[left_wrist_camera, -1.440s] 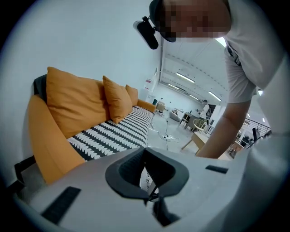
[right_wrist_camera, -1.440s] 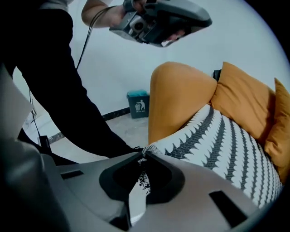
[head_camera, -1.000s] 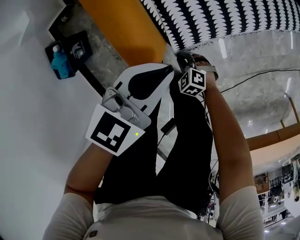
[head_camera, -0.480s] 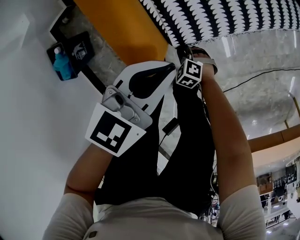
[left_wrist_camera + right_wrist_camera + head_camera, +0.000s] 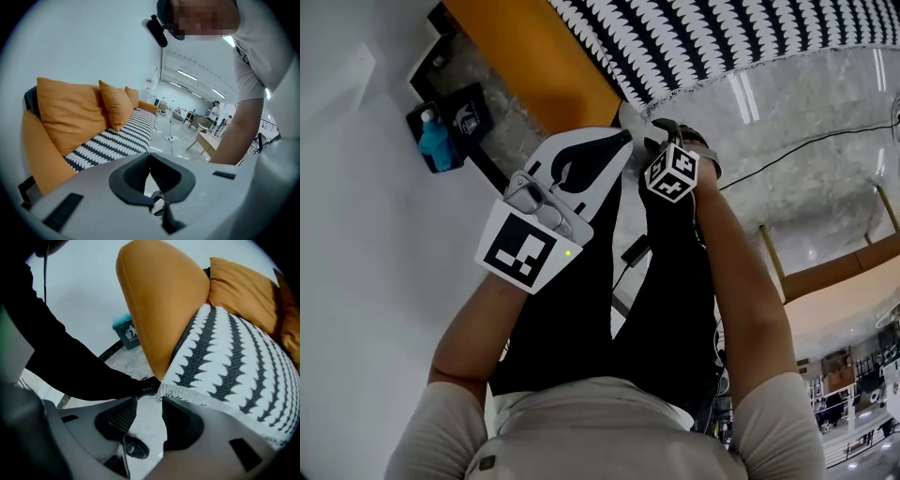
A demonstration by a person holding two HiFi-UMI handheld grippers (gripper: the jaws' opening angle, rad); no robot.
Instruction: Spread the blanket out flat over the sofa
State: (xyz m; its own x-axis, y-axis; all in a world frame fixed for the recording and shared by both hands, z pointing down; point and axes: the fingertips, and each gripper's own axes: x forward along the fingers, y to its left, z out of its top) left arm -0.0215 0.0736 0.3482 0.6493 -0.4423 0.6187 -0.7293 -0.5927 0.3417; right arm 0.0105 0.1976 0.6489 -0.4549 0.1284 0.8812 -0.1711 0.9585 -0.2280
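Observation:
The black-and-white patterned blanket [image 5: 722,37] lies over the seat of the orange sofa [image 5: 534,56]. In the right gripper view its fringed edge [image 5: 187,397] hangs by the sofa arm [image 5: 159,301]. My right gripper [image 5: 149,401] is just below that edge. Its jaws are opening, a gap shows between the pads, and the fringe touches only the tips. In the head view it [image 5: 661,131] is by the blanket's corner. My left gripper [image 5: 150,157] is held over the person's legs, pads together with nothing in them. It [image 5: 614,141] points toward the blanket [image 5: 117,140].
A blue bin [image 5: 438,145] stands by the white wall beside the sofa arm. A cable [image 5: 806,141] runs across the marble floor, and a wooden table [image 5: 844,281] stands at the right. The person's black trousers and shoe [image 5: 150,385] are close below the right gripper.
The head view has swung a little. The right gripper's cube now sits slightly lower and further left, a bit back from the blanket's edge. The left gripper has hardly moved.

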